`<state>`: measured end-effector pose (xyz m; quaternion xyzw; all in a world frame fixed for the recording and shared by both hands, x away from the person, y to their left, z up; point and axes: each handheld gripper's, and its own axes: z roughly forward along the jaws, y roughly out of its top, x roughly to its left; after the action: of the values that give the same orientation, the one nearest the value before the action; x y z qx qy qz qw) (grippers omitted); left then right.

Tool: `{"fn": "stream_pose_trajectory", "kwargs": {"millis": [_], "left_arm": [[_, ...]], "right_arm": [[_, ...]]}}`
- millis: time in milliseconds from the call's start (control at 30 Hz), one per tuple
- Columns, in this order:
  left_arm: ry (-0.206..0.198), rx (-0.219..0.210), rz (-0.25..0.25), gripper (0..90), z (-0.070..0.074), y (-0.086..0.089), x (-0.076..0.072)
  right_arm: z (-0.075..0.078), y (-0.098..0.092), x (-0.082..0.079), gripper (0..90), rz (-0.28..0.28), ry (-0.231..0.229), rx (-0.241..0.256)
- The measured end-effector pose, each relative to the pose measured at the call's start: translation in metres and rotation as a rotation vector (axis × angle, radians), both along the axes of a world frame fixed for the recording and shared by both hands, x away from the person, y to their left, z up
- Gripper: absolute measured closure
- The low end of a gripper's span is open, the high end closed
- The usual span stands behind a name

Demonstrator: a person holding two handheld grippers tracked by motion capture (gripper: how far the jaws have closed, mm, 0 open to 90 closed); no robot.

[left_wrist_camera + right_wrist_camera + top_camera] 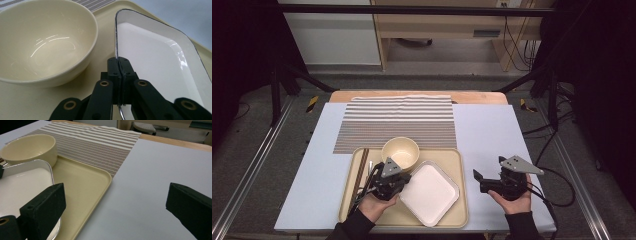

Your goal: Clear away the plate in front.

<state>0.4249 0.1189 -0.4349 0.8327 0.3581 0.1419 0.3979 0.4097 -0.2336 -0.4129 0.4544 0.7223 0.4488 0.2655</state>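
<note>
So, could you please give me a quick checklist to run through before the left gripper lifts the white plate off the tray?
1. Left gripper shut on the white plate rim: ok.
2. Grip depth: only the rim edge sits between the jaws; cannot tell if it will hold.
3. Bowl apart from the plate: close beside it, no contact seen; ok.
4. Right gripper open, over the blue mat, out of the way: ok.
5. Chopsticks along the tray left edge, away from the plate: ok.
</note>
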Motion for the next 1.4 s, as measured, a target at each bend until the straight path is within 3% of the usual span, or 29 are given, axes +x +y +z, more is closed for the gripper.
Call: {"fn": "stream_pose_trajectory", "kwargs": {"millis": [233,600,933,1100,1400], "left_arm": [[0.012,0.013,0.013,87.6,-0.010,-0.006,0.004],[0.031,0.072,0.032,84.3,-0.026,-0.013,0.009],[0.038,0.104,0.032,82.0,-0.034,-0.017,0.011],[0.016,0.085,0.018,78.0,-0.029,-0.015,0.008],[-0.032,0.022,-0.016,62.0,-0.003,-0.002,-0.004]], "right_arm": [[-0.001,0.001,0.001,3.0,0.001,0.003,-0.003],[-0.001,0.002,0.001,3.0,0.004,0.003,-0.003],[-0.001,0.002,0.001,3.1,0.004,0.004,-0.002],[-0.001,0.002,0.001,3.1,0.005,0.006,-0.001],[-0.001,0.001,0.000,2.9,0.000,0.003,-0.001]]}}
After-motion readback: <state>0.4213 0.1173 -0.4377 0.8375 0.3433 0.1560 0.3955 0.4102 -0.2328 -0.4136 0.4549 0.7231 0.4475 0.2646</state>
